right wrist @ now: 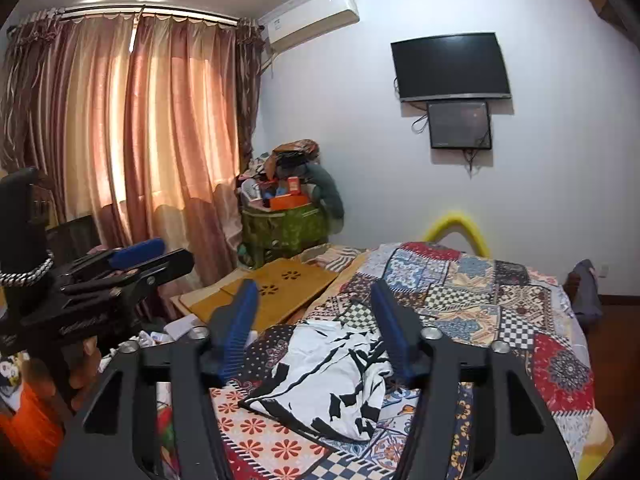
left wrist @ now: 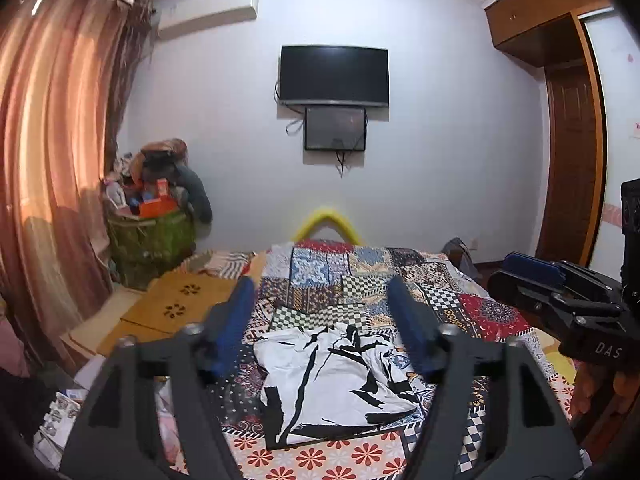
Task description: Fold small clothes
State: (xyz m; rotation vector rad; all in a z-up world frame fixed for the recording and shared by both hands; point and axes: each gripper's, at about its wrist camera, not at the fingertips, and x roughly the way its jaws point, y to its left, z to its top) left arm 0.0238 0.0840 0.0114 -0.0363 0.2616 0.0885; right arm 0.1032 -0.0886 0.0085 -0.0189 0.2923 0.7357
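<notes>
Both tools are up off the bed with nothing in them: the left gripper (left wrist: 322,312) has its blue pads spread wide, and the right gripper (right wrist: 314,312) is parted the same way, each looking down over the bedspread rather than touching it. The white garment with black stripes (left wrist: 334,384) lies on the near part of the patchwork bedspread (left wrist: 492,312), below and ahead of both sets of fingers and clear of them. To my eye it is already doubled into a rough rectangle, though the top layer is rumpled and the edges don't line up neatly. I'd say this piece is mostly folded and let go; what may be left is a tidying fold or smoothing. No other small clothes waiting on the bed can be made out for certain.
</notes>
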